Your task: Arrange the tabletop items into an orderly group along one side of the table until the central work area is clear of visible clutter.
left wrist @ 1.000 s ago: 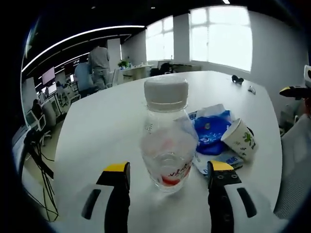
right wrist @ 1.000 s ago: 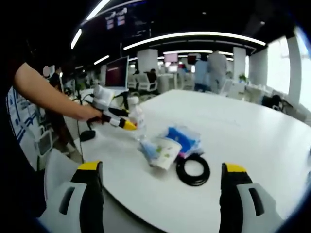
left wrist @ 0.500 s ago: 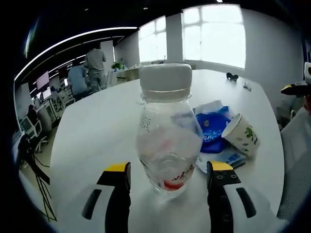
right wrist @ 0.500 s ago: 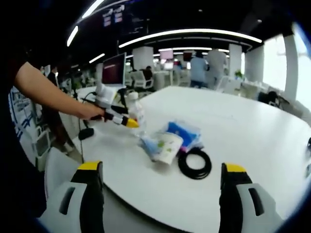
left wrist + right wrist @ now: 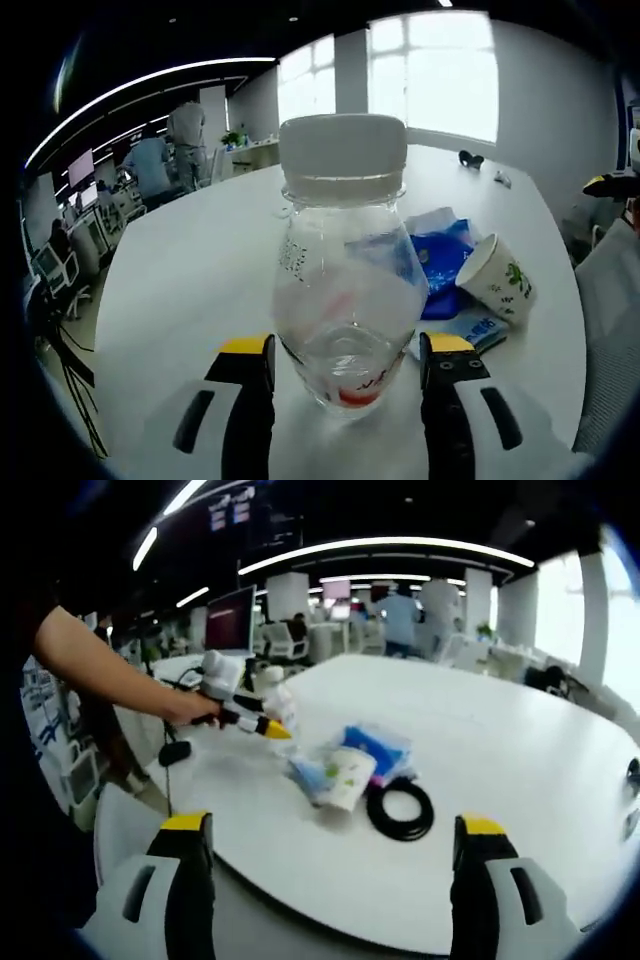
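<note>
A clear plastic bottle (image 5: pixel 345 290) with a white cap stands upright on the white table (image 5: pixel 190 270). It sits between the yellow-tipped jaws of my left gripper (image 5: pixel 348 348), which is open with a jaw close to each side. In the right gripper view the same bottle (image 5: pixel 280 706) and left gripper (image 5: pixel 262 729) show at the table's left edge, held by a person's arm. A tipped paper cup (image 5: pixel 495 280) lies against a blue packet (image 5: pixel 440 258). My right gripper (image 5: pixel 333 830) hangs open off the table's near edge, nothing between its jaws.
A black cable coil (image 5: pixel 400 810) lies right of the cup (image 5: pixel 346 776) and blue packet (image 5: pixel 375 748). Small dark items (image 5: pixel 468 158) rest far across the table. People stand among desks and monitors in the background. A chair (image 5: pixel 610 330) is at the table's right.
My left gripper has moved forward, so the bottle now sits deeper between its jaws and looks larger. The right gripper view has drifted slightly; the items lie as before.
</note>
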Demonstrator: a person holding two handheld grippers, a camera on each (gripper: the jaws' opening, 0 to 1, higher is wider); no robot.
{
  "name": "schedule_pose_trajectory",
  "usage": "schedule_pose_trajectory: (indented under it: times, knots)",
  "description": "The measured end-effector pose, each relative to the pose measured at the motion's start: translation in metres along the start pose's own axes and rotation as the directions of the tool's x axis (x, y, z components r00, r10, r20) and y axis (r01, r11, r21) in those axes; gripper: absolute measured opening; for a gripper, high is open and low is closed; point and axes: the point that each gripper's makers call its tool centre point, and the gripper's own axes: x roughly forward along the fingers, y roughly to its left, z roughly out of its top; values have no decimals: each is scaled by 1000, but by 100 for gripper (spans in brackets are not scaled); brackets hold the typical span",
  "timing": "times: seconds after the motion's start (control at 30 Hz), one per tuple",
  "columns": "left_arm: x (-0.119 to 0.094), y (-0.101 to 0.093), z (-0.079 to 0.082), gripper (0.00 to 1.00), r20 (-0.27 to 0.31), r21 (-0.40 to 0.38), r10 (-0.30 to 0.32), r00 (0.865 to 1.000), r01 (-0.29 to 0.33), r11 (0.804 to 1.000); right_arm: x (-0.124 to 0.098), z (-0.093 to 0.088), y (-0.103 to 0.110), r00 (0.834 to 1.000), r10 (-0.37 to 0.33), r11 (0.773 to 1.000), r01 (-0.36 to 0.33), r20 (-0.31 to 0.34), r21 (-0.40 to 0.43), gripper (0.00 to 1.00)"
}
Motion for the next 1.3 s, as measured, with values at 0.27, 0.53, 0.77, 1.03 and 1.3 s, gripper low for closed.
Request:
schedule_pose_trajectory:
  times: [0.27, 0.53, 0.77, 1.03, 1.3]
  knots:
    - [2, -8, 1, 47, -7, 14, -8, 1000, 8, 1000, -1, -1, 0, 1000, -6, 1000, 6, 2, 5, 98]
    - [2, -7, 2, 44, 1, 4, -5, 1000, 5, 1000, 8, -2, -5, 1000, 19, 1000, -19, -3, 6, 98]
    - [3, -5, 4, 43, 11, -25, 8, 1000, -8, 1000, 11, 4, -16, 1000, 22, 1000, -22, 8, 11, 97]
    - [5, 0, 5, 43, 13, -23, 33, 999, -33, 999, 15, -3, -20, 999, 41, 999, -41, -1, 18, 97]
    - [7, 9, 14, 43, 22, -38, 42, 999, -41, 998, 21, -1, -27, 999, 52, 998, -52, 5, 27, 97]
